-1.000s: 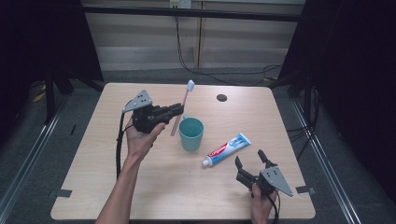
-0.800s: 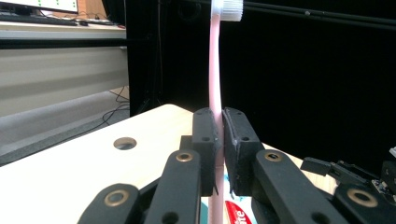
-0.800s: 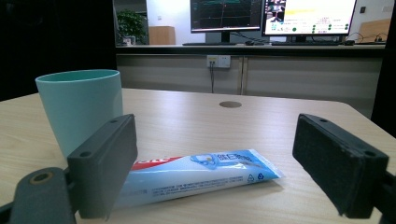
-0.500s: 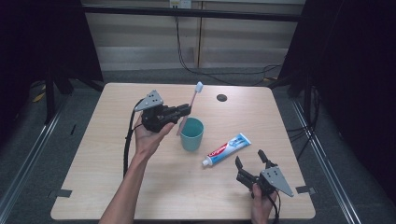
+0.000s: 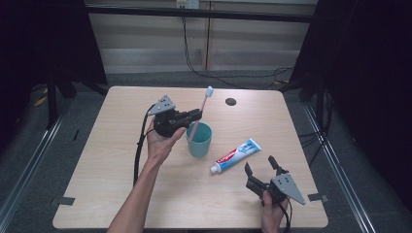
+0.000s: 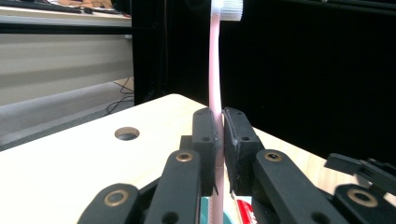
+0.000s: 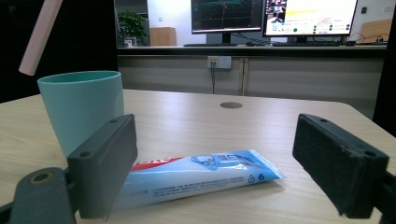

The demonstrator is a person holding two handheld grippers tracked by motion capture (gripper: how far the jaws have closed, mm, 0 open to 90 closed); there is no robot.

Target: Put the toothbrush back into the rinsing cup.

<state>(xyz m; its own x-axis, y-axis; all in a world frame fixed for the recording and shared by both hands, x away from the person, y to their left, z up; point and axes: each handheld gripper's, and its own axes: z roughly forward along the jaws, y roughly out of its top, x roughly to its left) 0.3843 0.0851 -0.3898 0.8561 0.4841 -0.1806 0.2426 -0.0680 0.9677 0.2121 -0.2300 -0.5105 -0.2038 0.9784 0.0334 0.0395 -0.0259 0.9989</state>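
**A:** What is your left gripper (image 5: 196,115) holding?

**B:** Your left gripper has its jaws clenched on a toothbrush (image 5: 200,114). The toothbrush has a slim pale pink handle and a white bristle head at the top. In the left gripper view the handle (image 6: 215,70) stands almost upright between the two black pads, which press on it from both sides. Its lower end hangs just above the open mouth of a teal cup (image 5: 198,139). The cup is plain and smooth, with no print on it, and stands just below and beyond your gripper's tips.

**A:** And to the right?

**B:** A toothpaste tube (image 5: 235,155) lies flat on the wooden table (image 5: 107,165), between the cup and your right gripper (image 5: 260,169). The tube is white and light blue with a red band and a white cap. It carries some small blue printing near its flat end, too fine to read, and the red brand lettering is partly hidden behind a jaw in the right gripper view. Your right gripper is released, jaws spread wide, and the tube lies just ahead of them, untouched.
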